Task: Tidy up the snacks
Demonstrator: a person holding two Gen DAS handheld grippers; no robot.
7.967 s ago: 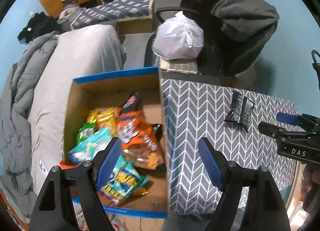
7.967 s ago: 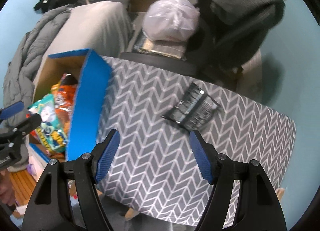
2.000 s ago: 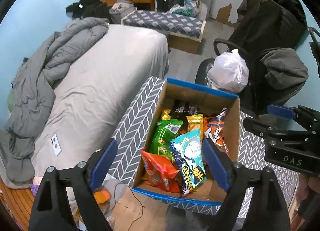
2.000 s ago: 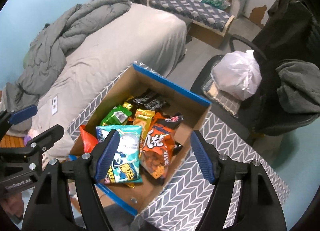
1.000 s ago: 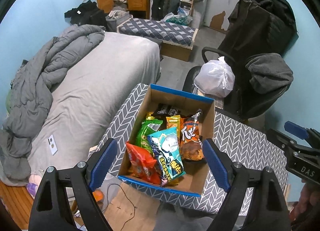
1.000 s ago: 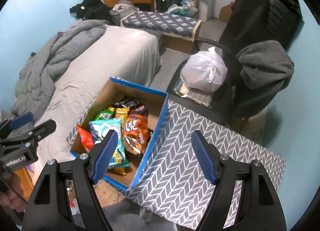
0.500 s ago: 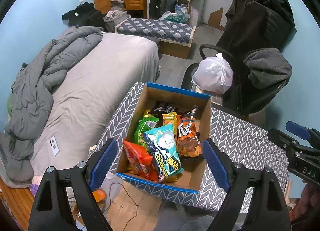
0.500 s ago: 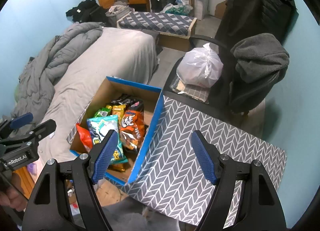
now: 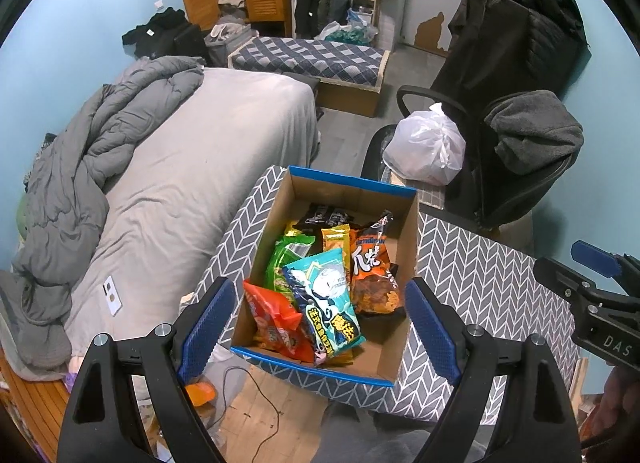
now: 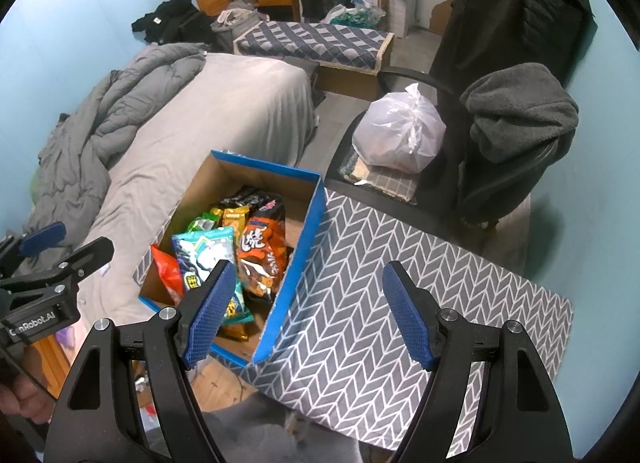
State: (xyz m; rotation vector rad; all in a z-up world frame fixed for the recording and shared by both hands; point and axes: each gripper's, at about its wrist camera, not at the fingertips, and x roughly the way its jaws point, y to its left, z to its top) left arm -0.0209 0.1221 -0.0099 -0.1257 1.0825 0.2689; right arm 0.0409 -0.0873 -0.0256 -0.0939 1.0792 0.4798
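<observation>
Left gripper (image 9: pixel 316 321) fingers (image 9: pixel 206 317) spread wide, nothing between them, touching nothing; it hangs above the cardboard box (image 9: pixel 408 263). Right gripper (image 10: pixel 308 313) fingers (image 10: pixel 406 313) also wide apart and empty, raised over the surface (image 10: pixel 400 283) just right of the box's blue-edged wall. The right gripper shows at the right edge of the left wrist view, the left gripper at the left edge of the right wrist view, both held in a hand.

Box is open-topped, blue-rimmed, standing on the left end of the grey chevron-patterned surface. Snacks inside, piled and overlapping: teal snack bag (image 9: pixel 326 297) on top, red bag (image 9: pixel 276 321) at the near left, orange chip bag (image 9: pixel 372 267) to its right, green bag (image 9: pixel 286 255), small yellow-orange packet (image 9: pixel 336 237), dark packets (image 9: pixel 328 217) at the far wall. Surface right of the box bare.

Beyond: bed (image 9: pixel 192 167) with rumpled grey duvet to the left, office chair (image 9: pixel 500 167) carrying a white plastic bag (image 9: pixel 426 149) behind the surface.
</observation>
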